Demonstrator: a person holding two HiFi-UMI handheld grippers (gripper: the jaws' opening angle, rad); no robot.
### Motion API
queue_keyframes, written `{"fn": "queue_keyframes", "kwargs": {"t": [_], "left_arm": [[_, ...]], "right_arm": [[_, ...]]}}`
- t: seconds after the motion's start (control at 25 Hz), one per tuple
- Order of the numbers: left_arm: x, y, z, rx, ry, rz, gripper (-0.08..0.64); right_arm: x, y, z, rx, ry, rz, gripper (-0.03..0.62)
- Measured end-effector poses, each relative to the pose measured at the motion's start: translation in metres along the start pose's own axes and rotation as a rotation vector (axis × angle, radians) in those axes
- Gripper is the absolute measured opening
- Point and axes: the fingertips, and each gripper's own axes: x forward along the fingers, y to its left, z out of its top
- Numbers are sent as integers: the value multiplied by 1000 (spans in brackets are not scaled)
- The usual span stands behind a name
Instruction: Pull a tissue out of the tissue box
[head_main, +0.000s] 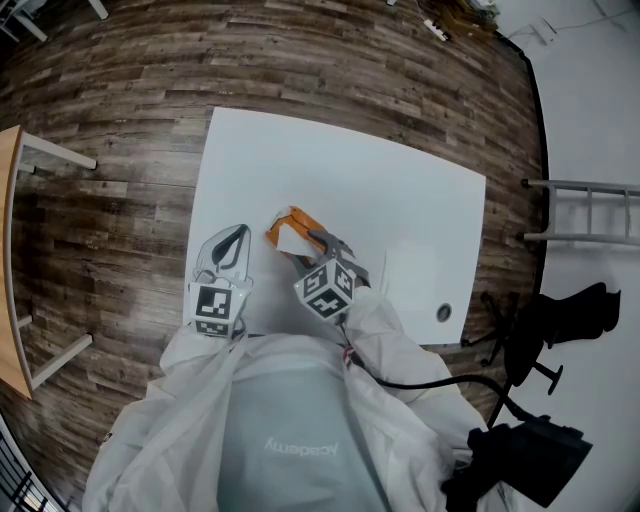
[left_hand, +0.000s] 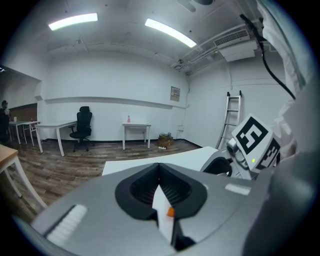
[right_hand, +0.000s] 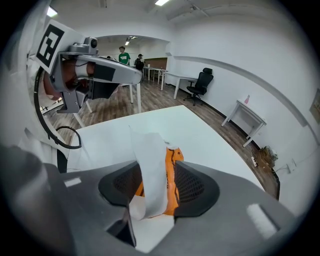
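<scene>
tissue (right_hand: 149, 165): white, thin, folded sheet standing out of orange tissue box (right_hand: 171, 180)
right hand-held gripper (right_hand: 157, 176): released, jaws straddling tissue
left hand-held gripper (left_hand: 160, 166): clenched

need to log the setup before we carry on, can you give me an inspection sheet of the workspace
surface: white table, standing on a wood floor
job's things: orange tissue box near the table's middle; a tissue stands up out of it
clutter: small round fitting near the table's right edge, too small to identify
grippers: left gripper shut and empty, left of the box; right gripper over the box, jaws apart with the tissue between them
cables: black cable trails back from the right gripper
surroundings: ladder, black office chair, wooden table
</scene>
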Motion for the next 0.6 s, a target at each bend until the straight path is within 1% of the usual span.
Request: {"fn": "queue_keyframes", "kwargs": {"t": [0.2,0.28,0.6], "left_arm": [[0,-2,0,-2,1,-3,-2],[0,-2,0,-2,2,-2,-2],[0,-2,-2,-5,6,-1,-2]], "right_arm": [[1,0,-1,4,6,-8,137],[1,0,-1,3,5,-9,133],[1,0,-1,16,0,-11,85]]}}
